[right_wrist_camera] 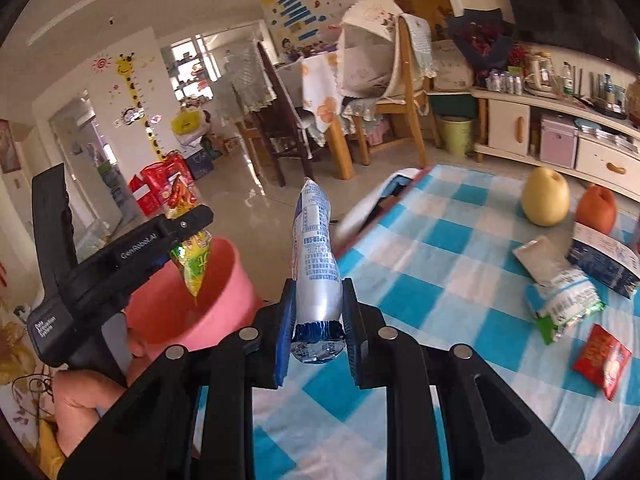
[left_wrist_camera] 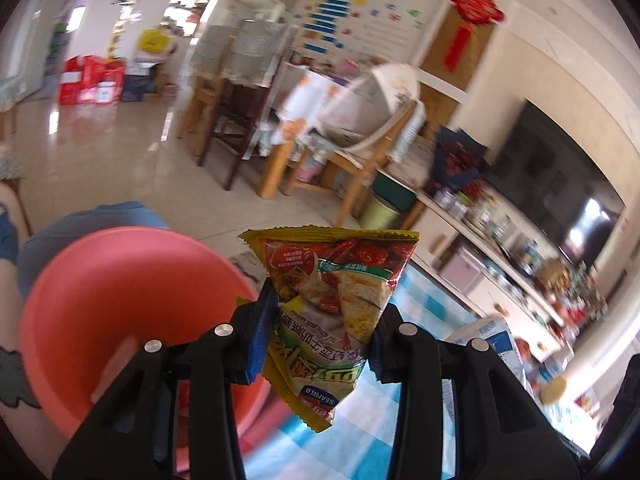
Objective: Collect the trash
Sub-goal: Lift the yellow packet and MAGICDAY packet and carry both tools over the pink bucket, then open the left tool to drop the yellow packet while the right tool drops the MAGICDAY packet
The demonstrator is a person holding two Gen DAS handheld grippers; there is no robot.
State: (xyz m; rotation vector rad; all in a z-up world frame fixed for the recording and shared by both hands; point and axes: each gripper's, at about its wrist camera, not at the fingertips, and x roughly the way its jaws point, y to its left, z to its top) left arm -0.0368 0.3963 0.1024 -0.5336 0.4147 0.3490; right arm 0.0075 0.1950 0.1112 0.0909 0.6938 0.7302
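My left gripper (left_wrist_camera: 320,332) is shut on a yellow-green snack wrapper (left_wrist_camera: 336,292) and holds it over the rim of the pink bin (left_wrist_camera: 120,300). In the right wrist view the left gripper (right_wrist_camera: 188,224) hangs the wrapper (right_wrist_camera: 192,256) above the pink bin (right_wrist_camera: 224,292). My right gripper (right_wrist_camera: 318,312) is shut on a silver-and-blue wrapper (right_wrist_camera: 316,248) above the left edge of the blue-checked table (right_wrist_camera: 440,248), right of the bin.
On the table lie a white-green packet (right_wrist_camera: 560,288), a red packet (right_wrist_camera: 602,354), a dark blue carton (right_wrist_camera: 600,256), a yellow pear (right_wrist_camera: 546,196) and an orange fruit (right_wrist_camera: 596,208). Chairs (right_wrist_camera: 392,92) and a cabinet (right_wrist_camera: 560,136) stand beyond.
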